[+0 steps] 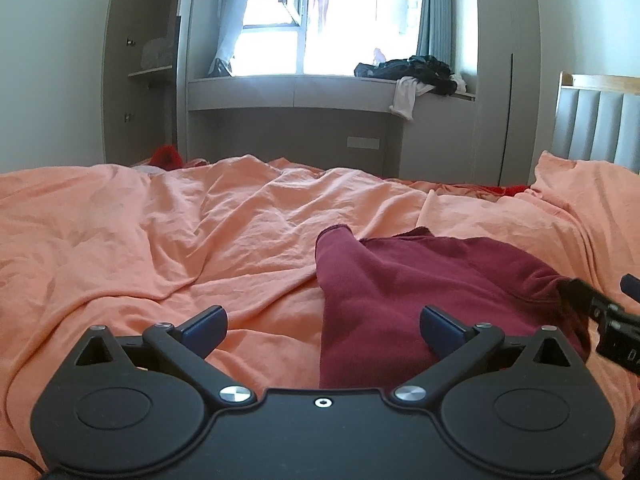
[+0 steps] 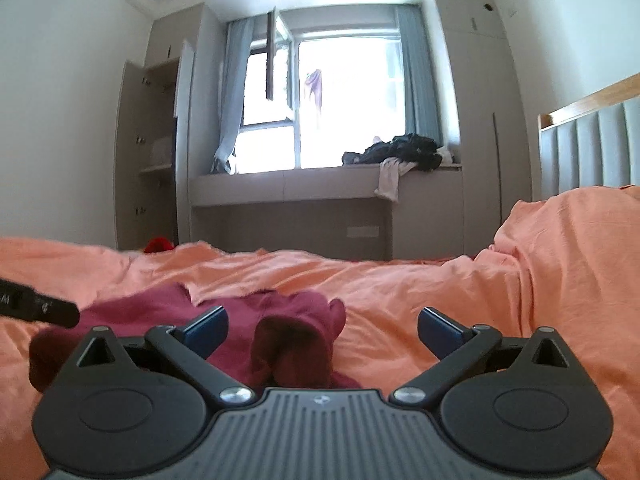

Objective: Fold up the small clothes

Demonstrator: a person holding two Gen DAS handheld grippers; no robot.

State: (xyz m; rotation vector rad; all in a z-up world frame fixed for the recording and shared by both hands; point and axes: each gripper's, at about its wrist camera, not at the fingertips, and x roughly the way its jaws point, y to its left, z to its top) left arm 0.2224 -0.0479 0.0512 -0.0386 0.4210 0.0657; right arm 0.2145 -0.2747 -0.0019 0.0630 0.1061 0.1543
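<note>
No writing is legible. Both the left gripper (image 1: 322,330) and right gripper (image 2: 320,330) hover low, jaws spread wide and empty, over the maroon garment (image 1: 420,280) on the bed (image 1: 160,240).

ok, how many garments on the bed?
1 for sure: the maroon garment on the duvet between both grippers. A red item sits at the far edge; more may be hidden.

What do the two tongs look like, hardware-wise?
Both are matte black with two round lobes, silver pivot screws and angled black link arms ending in dark blue pads. The left tongs have a smooth flat top plate with one small central screw; a thin black cable trails at lower left. The right tongs have a ribbed grey centre plate with a small logo.
</note>
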